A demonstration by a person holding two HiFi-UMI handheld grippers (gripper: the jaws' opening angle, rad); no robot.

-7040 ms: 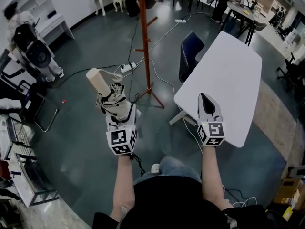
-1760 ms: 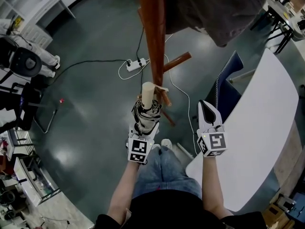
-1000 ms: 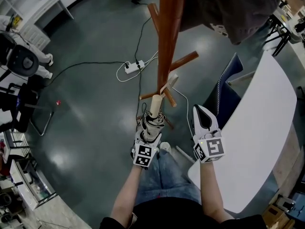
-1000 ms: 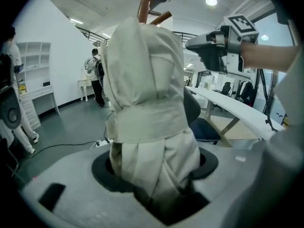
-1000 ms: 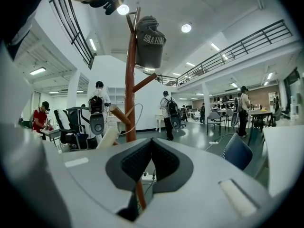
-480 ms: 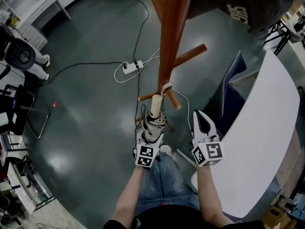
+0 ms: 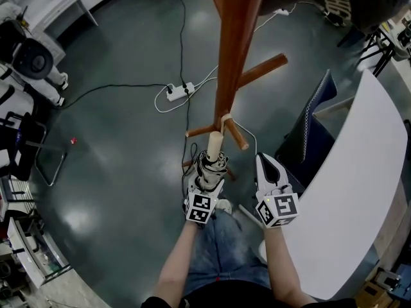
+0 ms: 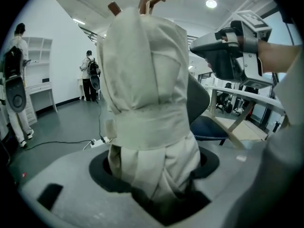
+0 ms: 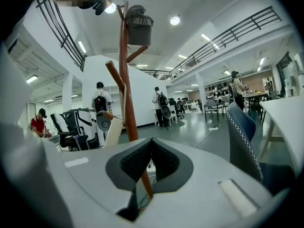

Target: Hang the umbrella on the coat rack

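Observation:
A folded cream and black umbrella (image 7: 209, 169) stands upright between the jaws of my left gripper (image 7: 204, 188), its beige handle (image 7: 214, 147) pointing up. Its wrist strap (image 7: 225, 119) loops over a low peg of the brown coat rack (image 7: 232, 56). In the left gripper view the umbrella (image 8: 147, 103) fills the gap and both pads of the left gripper (image 8: 152, 175) touch its fabric while the jaws are opening. My right gripper (image 7: 264, 165) hangs shut and empty just right of it. Past the right gripper (image 9: 151, 141) stands the rack's pole (image 9: 126, 89).
A dark cap (image 9: 140, 19) hangs on top of the rack. A white table (image 7: 359, 191) and a blue chair (image 7: 314, 133) stand close on the right. A power strip (image 7: 174, 93) and cables lie on the floor behind the rack. People stand in the background.
I have come up to the rack since the first frame. Both grippers have sunk over the last second, and the umbrella's strap now sits on the low peg.

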